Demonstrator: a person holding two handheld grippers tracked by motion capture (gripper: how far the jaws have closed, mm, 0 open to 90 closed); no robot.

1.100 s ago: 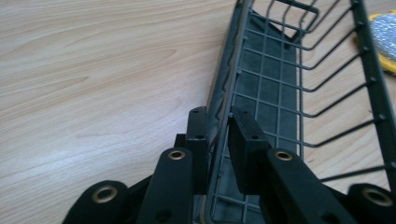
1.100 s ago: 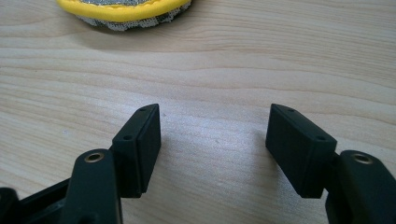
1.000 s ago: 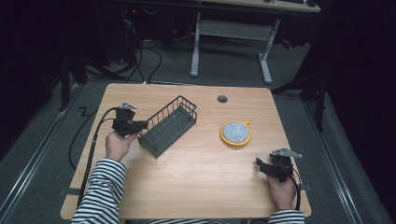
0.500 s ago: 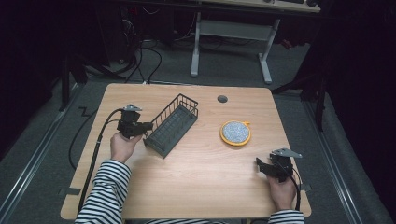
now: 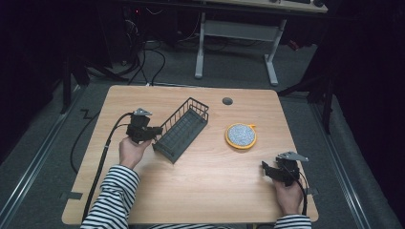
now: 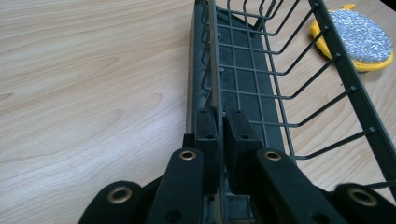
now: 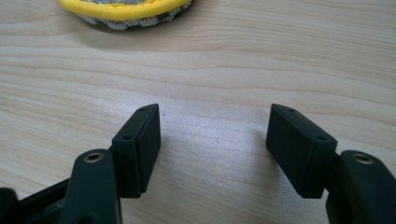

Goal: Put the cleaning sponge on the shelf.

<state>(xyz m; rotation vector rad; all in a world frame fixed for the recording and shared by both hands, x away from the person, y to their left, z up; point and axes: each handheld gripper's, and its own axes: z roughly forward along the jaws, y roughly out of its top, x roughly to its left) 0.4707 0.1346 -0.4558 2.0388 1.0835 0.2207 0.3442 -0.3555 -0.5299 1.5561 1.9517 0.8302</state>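
Note:
A black wire basket point(image 5: 182, 129) lies at an angle on the wooden table point(image 5: 200, 191), left of centre. My left gripper point(image 5: 152, 134) is shut on the basket's near long wall; in the left gripper view the jaws pinch the wire rim point(image 6: 217, 112) between them. A round yellow scrubber with a silver face point(image 5: 240, 135) lies to the right of the basket, and its edge point(image 7: 126, 9) sits ahead of my right gripper. My right gripper point(image 5: 268, 172) rests low near the table's front right, open, with bare wood between its fingers point(image 7: 140, 144).
A small dark grommet hole point(image 5: 227, 101) sits near the table's far edge. A black cable point(image 5: 102, 152) trails from the left gripper off the table's left side. A white desk frame point(image 5: 234, 43) stands on the floor beyond the table.
The left hand has shifted the basket a little to the right and nearer, still gripping its wall. The right gripper has stayed put.

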